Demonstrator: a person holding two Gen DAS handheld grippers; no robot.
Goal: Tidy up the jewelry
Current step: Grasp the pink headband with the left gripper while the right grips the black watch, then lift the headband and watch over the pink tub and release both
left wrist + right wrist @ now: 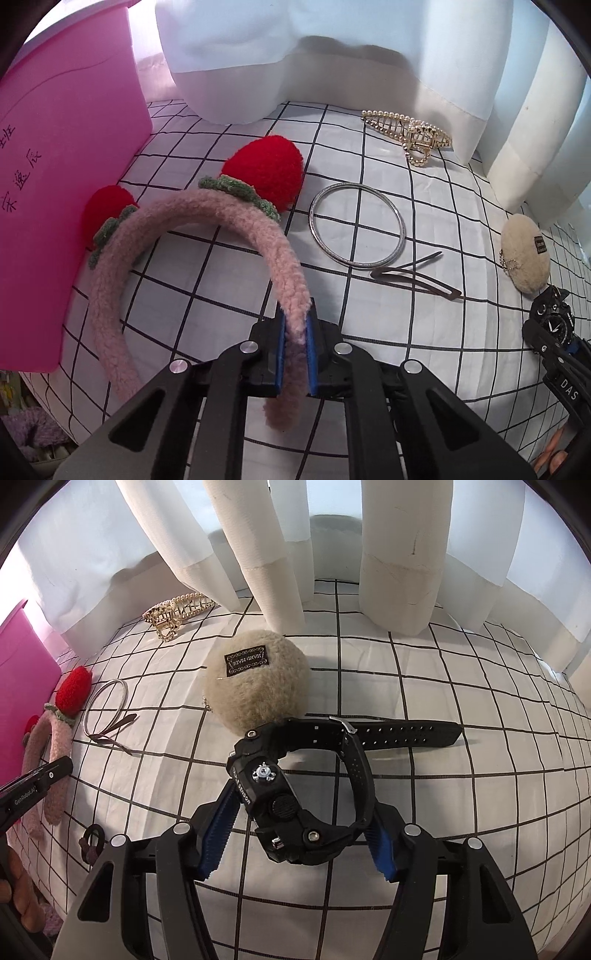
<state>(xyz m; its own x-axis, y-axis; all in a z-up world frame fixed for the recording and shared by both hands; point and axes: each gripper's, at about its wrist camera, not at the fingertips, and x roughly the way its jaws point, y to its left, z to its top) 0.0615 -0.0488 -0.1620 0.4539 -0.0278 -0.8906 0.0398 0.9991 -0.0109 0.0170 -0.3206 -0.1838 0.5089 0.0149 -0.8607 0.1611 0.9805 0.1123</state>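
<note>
Bangle [357,224], hairpin [415,276] and pearl claw clip [408,131] lie beside headband [207,236].

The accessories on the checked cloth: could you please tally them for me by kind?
Headband: 1, clamped in the left gripper
Watch: 1, between the right gripper's pads
Bangle: 1
Claw clip: 1
Snap hair clip: 1
Plush pouch: 1
Small dark piece, kind unclear: 1
Total: 7
</note>
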